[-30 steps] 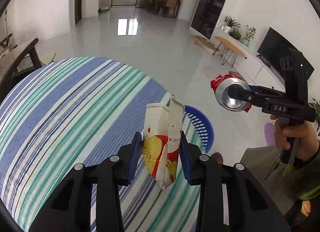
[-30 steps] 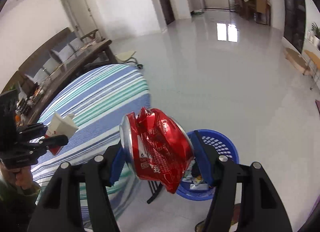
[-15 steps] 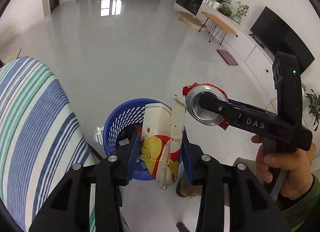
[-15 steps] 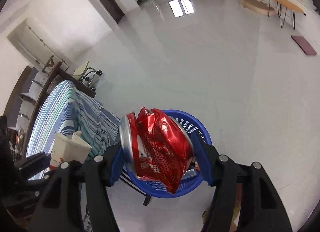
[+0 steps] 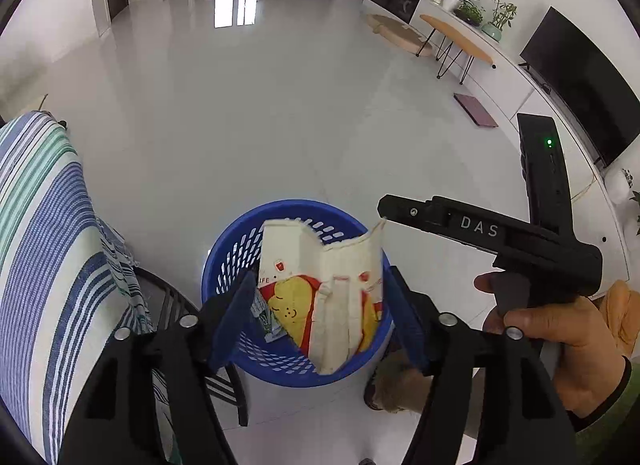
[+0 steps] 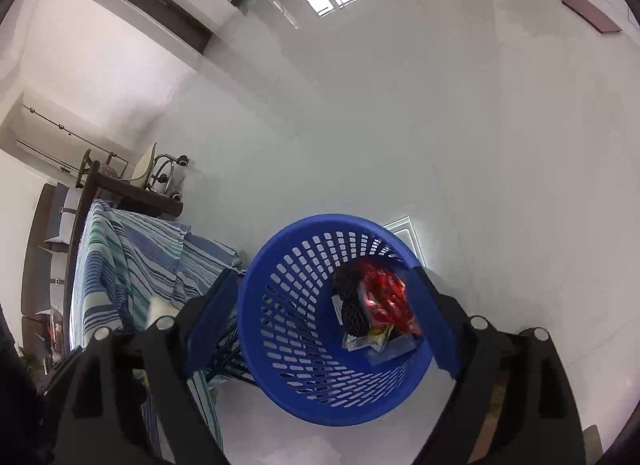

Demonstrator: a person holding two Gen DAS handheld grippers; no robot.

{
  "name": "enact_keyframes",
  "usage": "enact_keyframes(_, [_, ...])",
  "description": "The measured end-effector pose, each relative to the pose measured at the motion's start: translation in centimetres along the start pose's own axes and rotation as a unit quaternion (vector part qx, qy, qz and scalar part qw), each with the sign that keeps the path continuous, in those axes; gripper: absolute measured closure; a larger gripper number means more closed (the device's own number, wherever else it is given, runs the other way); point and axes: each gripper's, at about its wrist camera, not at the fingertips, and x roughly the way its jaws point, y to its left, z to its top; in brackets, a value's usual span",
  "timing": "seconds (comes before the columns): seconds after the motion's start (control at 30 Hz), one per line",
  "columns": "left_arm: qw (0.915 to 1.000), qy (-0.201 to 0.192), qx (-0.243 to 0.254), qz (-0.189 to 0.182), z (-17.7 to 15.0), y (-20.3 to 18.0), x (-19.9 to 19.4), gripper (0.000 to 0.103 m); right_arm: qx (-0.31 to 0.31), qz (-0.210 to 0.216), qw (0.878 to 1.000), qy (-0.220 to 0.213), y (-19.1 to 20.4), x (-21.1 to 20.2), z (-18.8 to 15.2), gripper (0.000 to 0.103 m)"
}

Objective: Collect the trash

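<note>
Left gripper (image 5: 320, 321): fingers spread, the flattened carton (image 5: 324, 297) loose between them, apparently released above the bin.
Right gripper (image 6: 320, 317): fingers spread, nothing held; it hangs over the bin's mouth.
Blue basket (image 6: 280, 265): one, on the floor right of the striped table (image 5: 44, 233), placed to catch drops.
Red can (image 6: 386, 297): one, lying crushed inside among wrappers.
</note>
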Motion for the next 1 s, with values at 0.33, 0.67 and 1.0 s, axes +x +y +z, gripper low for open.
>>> enact_keyframes(0.33, [0.9959, -0.077, 0.036, 0.032, -2.0, -2.7, -6.7, 0.005, -0.083, -0.055, 0.992, -0.08, 2.6, -9.0, -2.4, 0.005])
enact_keyframes(0.67, [0.9876, -0.107, 0.056, 0.101, -6.4, -6.7, -12.6, 0.005, -0.15, -0.124, 0.962, -0.19, 5.0, -18.4, -9.3, 0.005])
enact_keyframes(1.0, [0.9751, -0.141, 0.061, 0.16, -8.4, -7.4, -16.5, 0.005, -0.173, -0.085, 0.969, -0.151, 5.9, -21.1, -11.2, 0.005])
